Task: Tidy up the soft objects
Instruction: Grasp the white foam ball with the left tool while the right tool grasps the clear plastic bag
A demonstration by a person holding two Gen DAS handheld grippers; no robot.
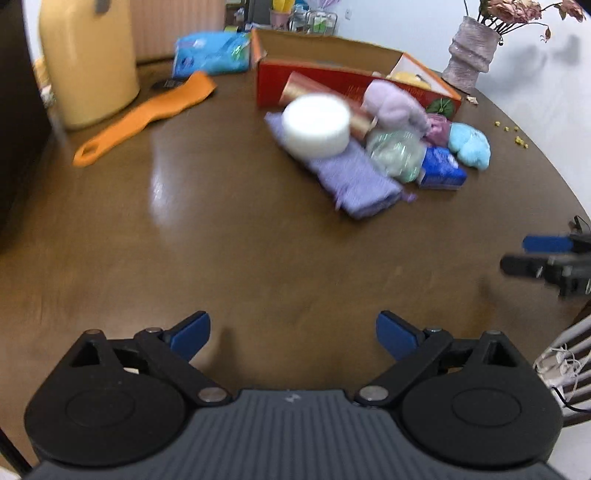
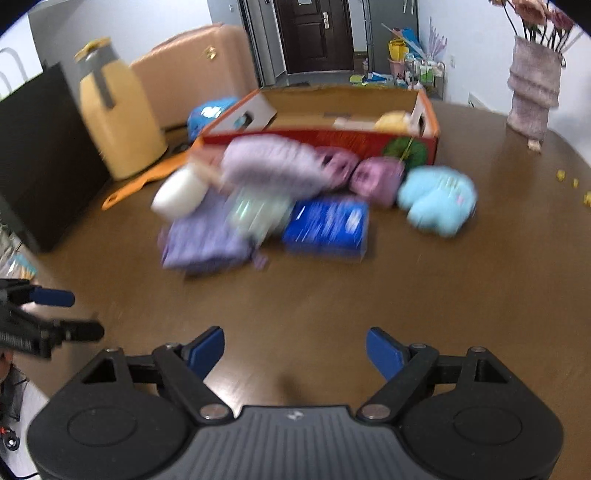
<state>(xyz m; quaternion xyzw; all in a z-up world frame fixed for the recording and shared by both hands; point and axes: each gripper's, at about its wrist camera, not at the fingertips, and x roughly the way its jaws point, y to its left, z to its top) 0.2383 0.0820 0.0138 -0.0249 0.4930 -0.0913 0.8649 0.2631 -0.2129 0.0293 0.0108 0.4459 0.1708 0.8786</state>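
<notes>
From the left wrist view, the left gripper (image 1: 293,334) hangs low over the brown worktop (image 1: 240,240), its blue fingers (image 1: 192,334) spread wide with nothing between them. The red cardboard box (image 1: 332,79) is my landmark: the soft things are heaped against its front wall, among them a white roll (image 1: 316,125), a lilac cloth (image 1: 351,173), a pale blue plush (image 1: 471,146) and a blue tissue pack (image 1: 441,168). Print on the box and pack is too blurred to read. Left of the box lie an orange scraper (image 1: 147,114) and a yellow jug (image 1: 88,59); right of it stands a vase (image 1: 471,51).

From the right wrist view, the right gripper (image 2: 295,350) also has its fingers (image 2: 384,352) wide apart and empty. The same heap sits before the box (image 2: 321,136), tissue pack (image 2: 327,225) nearest. Behind the box, a dark door (image 2: 314,33) and a cluttered floor corner.
</notes>
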